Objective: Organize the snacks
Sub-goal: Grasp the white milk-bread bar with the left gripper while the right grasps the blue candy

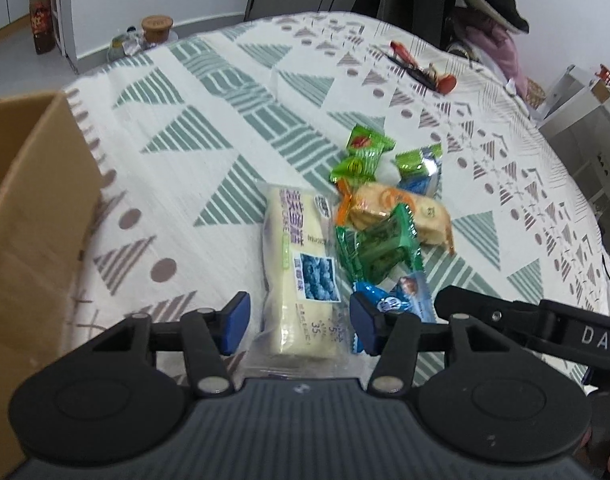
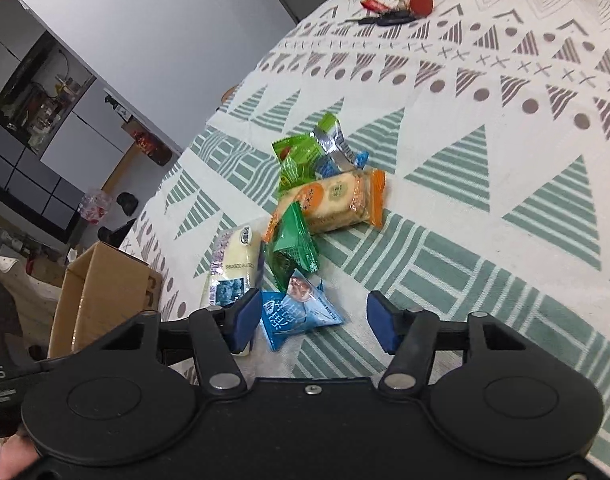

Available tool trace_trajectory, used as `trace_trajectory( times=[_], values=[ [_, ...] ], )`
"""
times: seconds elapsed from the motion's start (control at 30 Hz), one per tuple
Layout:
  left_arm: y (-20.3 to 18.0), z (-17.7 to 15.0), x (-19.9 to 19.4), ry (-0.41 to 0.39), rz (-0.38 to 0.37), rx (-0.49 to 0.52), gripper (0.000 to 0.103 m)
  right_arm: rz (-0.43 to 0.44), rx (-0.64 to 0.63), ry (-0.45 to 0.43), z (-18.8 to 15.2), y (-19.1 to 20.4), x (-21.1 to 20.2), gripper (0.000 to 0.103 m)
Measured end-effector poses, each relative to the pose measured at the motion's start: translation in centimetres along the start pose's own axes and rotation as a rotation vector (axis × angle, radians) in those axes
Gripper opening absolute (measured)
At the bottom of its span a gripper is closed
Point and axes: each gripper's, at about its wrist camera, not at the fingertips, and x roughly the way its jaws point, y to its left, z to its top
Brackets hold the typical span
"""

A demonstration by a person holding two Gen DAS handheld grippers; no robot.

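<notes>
**Two grippers low over a snack pile on a patterned cloth**

White cloth (image 1: 209, 92) printed with green striped triangles and brown dots covers the whole table. A small heap of snacks lies on it, with an open cardboard box (image 1: 37, 200) standing at the left edge of the table and a bunch of keys with a red tag (image 2: 389, 10) lying at the far side, well apart from the pile.

Nearest in the heap is a pale cake packet (image 1: 301, 264) with a blue picture on its wrapper, lying lengthwise. Just right of it sit a dark green packet (image 1: 379, 248) and a blue packet (image 2: 295, 306), the green one partly over an orange-ended cracker pack (image 2: 337, 204). Farther back are a few small light green sweets (image 1: 363, 152) and a silver-and-blue wrapper (image 1: 421, 172), all touching or overlapping one another.

The left gripper (image 1: 301, 322) is about half open, its blue pads on either side of the near end of the cake packet; a gap shows on both sides, so it grips nothing. The right gripper (image 2: 319, 324) is likewise about half open around the blue packet. Its left pad stands just beside the packet's edge and its right pad is well clear, so nothing is held.
</notes>
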Motion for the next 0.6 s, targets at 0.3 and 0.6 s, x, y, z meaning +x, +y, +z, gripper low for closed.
trace_trajectory(
  times=[0.3, 0.6],
  values=[
    [-0.1, -0.1, 1.5, 0.011, 0.027, 0.011, 0.034, 0.001, -0.015, 0.024, 0.2, -0.2, 1.7, 0.058],
    [1.4, 0.0, -0.4, -0.023, 0.008, -0.01, 0.03, 0.018, -0.071, 0.034, 0.5, 1.3, 3.2, 0.058]
  ],
)
